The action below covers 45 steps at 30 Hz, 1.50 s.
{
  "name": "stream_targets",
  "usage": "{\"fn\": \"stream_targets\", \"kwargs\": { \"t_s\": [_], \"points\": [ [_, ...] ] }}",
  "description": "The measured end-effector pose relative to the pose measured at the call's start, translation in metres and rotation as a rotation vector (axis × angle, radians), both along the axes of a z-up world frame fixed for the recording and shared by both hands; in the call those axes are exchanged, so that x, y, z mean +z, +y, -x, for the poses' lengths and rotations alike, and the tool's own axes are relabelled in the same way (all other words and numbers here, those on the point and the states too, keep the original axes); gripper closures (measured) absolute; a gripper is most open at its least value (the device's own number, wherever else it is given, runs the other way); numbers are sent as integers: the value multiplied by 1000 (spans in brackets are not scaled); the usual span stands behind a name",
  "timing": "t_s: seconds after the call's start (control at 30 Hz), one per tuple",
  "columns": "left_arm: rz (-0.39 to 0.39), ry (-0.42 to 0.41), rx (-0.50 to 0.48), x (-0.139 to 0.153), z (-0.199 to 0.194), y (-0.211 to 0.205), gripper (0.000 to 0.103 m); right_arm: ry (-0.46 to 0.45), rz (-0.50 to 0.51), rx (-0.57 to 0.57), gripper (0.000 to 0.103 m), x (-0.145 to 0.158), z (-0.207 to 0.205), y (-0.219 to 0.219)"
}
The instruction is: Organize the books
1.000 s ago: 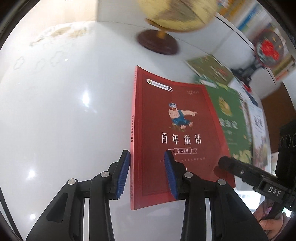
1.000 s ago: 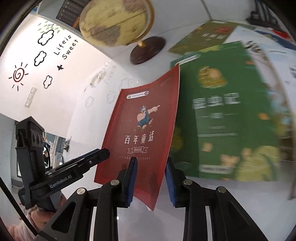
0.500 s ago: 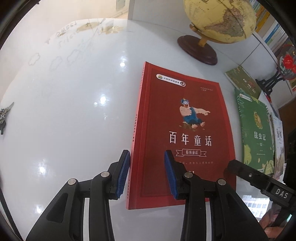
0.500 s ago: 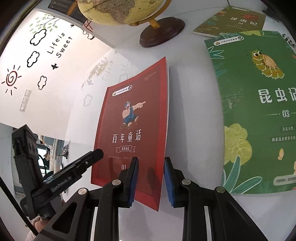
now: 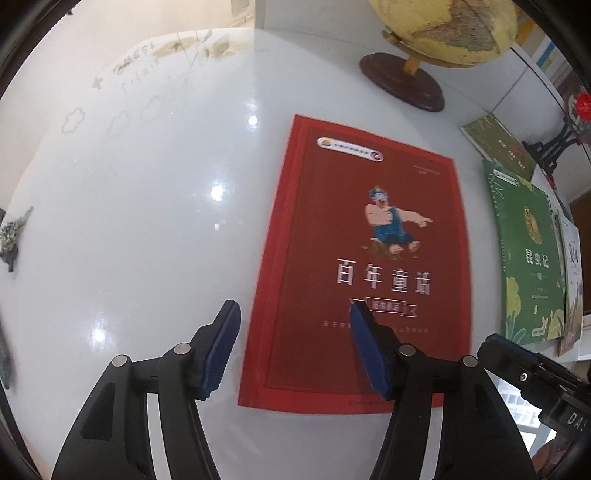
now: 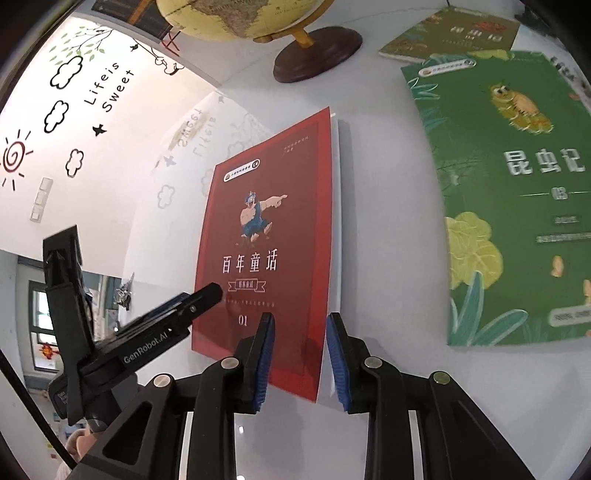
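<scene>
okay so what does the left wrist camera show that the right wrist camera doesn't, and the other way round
Only the left wrist view shows the left tongs straddling the red book's spine edge, jaws opening, and a decorative stand far right.

Only the right wrist view shows the right tongs straddling that book's opposite edge, jaws also opening, and the "Life is Sweet" wall decal.

Both show the red book flat on the white table, the globe, and the green book.

The globe (image 5: 454, 33) beyond the left gripper (image 5: 295, 343) is cut off by the top edge; small print on the red book (image 5: 369, 258) between the pads blurs.
</scene>
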State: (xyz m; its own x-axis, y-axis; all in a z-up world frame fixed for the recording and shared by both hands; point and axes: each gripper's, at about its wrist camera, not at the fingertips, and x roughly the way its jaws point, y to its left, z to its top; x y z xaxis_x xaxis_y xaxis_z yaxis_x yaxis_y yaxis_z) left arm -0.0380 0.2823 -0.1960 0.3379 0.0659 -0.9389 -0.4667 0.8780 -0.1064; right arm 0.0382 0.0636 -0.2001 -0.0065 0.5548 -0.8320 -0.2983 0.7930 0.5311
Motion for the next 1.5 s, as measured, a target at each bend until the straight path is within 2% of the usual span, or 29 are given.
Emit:
{"fn": "stream_targets", "kwargs": {
  "t_s": [0.1,0.33,0.43,0.5,0.63,0.8,1.03,1.17,1.23,1.27,1.3,1.33,1.5],
  "points": [
    [7,-13,-12,5,-3,-8,43,-54,31,5,55,11,2,-5],
    [45,-51,-66,16,-19,-39,41,-133,57,3,51,44,-8,-41],
    [67,-65,-116,19,-34,-64,41,-228,140,-12,51,59,-11,-63],
    [90,-77,-148,21,-46,-80,41,-251,161,-34,51,63,-13,-79],
    [165,-93,-219,20,-65,-116,41,-203,65,-117,51,62,-25,-128],
    [212,-88,-294,10,-85,-152,42,-152,26,-190,51,53,-38,-172],
    [186,-56,-314,-5,-102,-168,43,-91,26,-202,51,32,-54,-192],
    [158,-73,-348,-5,-107,-176,43,-57,35,-205,51,16,-63,-198],
    [129,-70,-366,-5,-110,-179,35,-32,18,-213,51,7,-67,-203],
    [118,-68,-371,-5,-110,-181,30,-19,-2,-217,51,2,-69,-204],
    [109,-63,-372,-6,-111,-182,18,-5,-21,-221,51,-2,-70,-205],
    [105,-63,-374,-7,-112,-183,15,-1,-30,-223,51,-5,-71,-205],
    [128,-68,-396,-7,-116,-197,15,-8,-66,-210,51,-6,-72,-205]
  ]
}}
